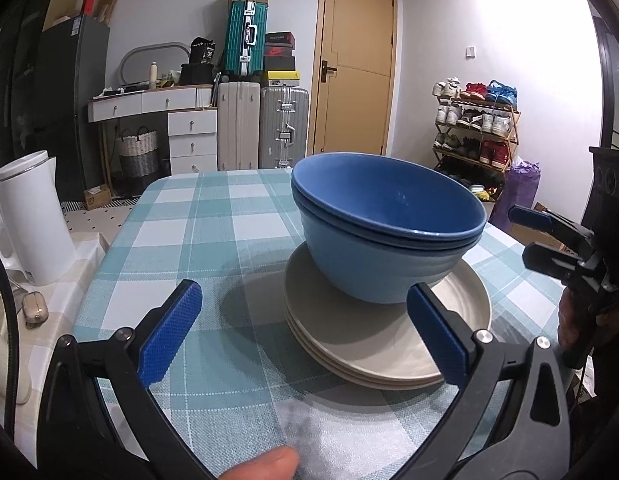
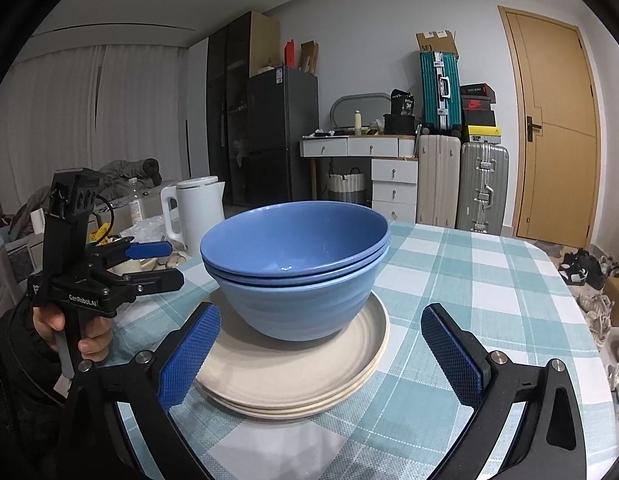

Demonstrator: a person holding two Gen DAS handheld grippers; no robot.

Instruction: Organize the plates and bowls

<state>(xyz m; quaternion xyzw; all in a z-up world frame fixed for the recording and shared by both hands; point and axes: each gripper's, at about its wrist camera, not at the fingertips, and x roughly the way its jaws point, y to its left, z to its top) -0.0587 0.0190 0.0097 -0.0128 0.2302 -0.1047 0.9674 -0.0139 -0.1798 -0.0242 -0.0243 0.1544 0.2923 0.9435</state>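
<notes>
A nested stack of blue bowls [image 1: 389,240] [image 2: 301,300] stands upright on a stack of three cream plates [image 1: 369,344] [image 2: 293,376], on the checked tablecloth. My left gripper [image 1: 305,328] is open and holds nothing; its blue pads flank the near rim of the plates without touching them. The right wrist view shows it at the left [image 2: 161,264], held in a hand. My right gripper [image 2: 321,356] is also open, its left pad just over the plates' near edge. In the left wrist view it hangs open at the right [image 1: 541,236], apart from the bowls.
The table [image 1: 189,220] [image 2: 489,280] carries only this stack. A white kettle [image 1: 33,216] [image 2: 197,208] stands on a side surface to the left. Behind are suitcases [image 1: 283,128], a white drawer unit [image 1: 191,136], a door and a shoe rack [image 1: 475,128].
</notes>
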